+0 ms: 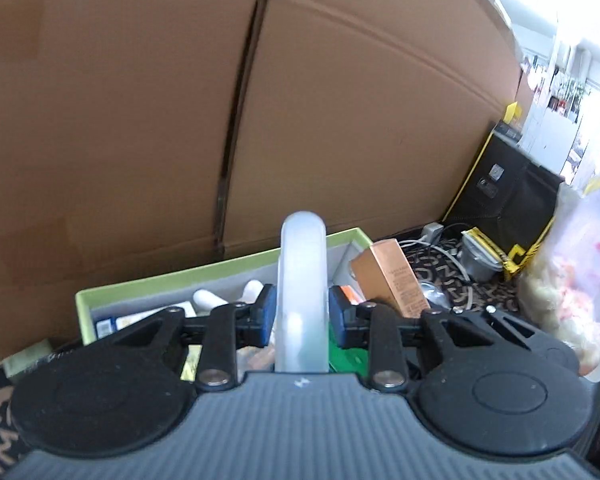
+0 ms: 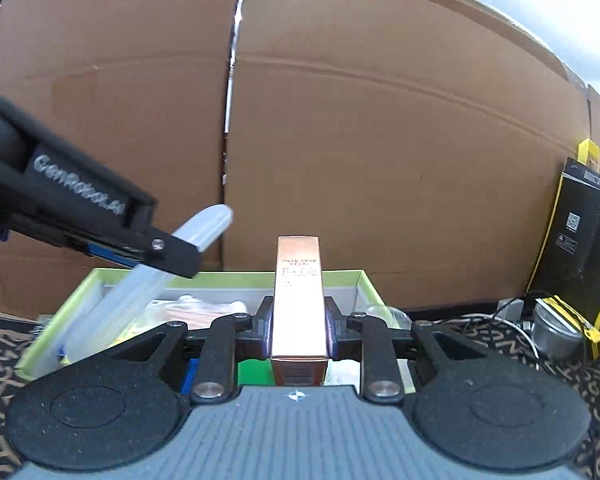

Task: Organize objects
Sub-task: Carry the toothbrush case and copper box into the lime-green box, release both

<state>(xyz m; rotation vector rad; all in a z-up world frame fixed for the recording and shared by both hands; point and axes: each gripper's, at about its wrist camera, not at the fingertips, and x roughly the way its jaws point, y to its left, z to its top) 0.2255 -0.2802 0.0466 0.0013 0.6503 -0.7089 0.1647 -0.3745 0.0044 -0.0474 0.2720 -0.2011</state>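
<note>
Between left gripper (image 1: 302, 312) jaws: translucent tube (image 1: 302, 276), clamped, tip beyond pads. Between right gripper (image 2: 299, 326) jaws: copper box (image 2: 299, 300), gripped upright. Green tray (image 2: 220, 278) below both.

A dark surface with a tan squiggle pattern (image 2: 4, 364) carries everything. Straight ahead of both sets of jaws, a green-rimmed open box (image 2: 356, 280) rests on it. Right of the jaws lie tangled white cables (image 1: 440, 248), a small metal tin (image 2: 554, 330), a black-and-yellow package (image 2: 576, 240) and a clear plastic bag (image 1: 576, 276). Behind, cardboard cartons (image 2: 380, 140) stand.
</note>
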